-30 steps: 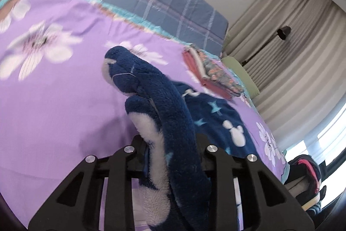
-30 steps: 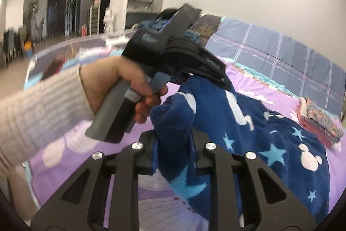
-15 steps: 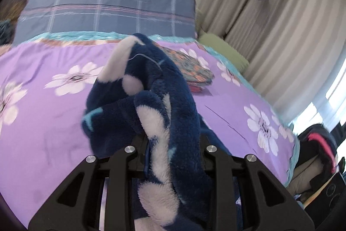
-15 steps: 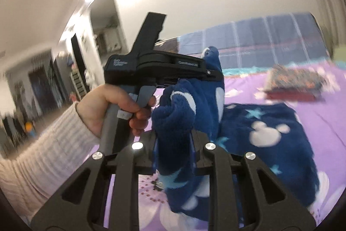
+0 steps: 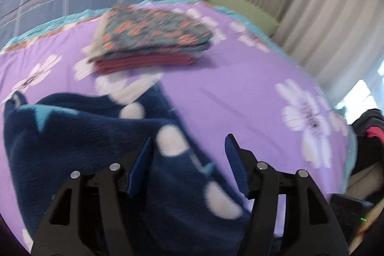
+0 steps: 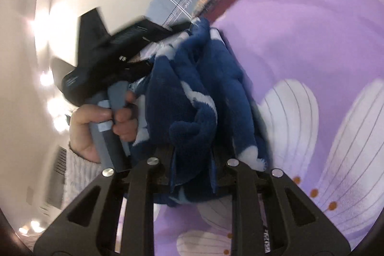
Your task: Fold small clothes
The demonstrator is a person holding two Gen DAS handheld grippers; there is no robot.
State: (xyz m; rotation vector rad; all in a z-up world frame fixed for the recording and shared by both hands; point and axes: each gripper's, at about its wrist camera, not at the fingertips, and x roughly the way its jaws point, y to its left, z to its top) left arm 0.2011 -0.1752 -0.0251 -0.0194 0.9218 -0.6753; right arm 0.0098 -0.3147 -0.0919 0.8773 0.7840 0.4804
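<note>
Fleece garment (image 5: 91,136), navy, star-printed: laid on purple floral bedspread (image 5: 240,92), near folded stack (image 5: 153,40). Left tool (image 5: 189,160): jaws just opened, apart, fleece released between. Right tool (image 6: 193,160): clamped on fleece fold.

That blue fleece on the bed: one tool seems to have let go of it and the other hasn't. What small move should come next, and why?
Probably the right gripper should release too. The left gripper has just been opening; its jaws stand apart, the fleece loose between them on the purple bedspread. The right jaws pinch a bunched fold, so that side can't settle flat.
</note>
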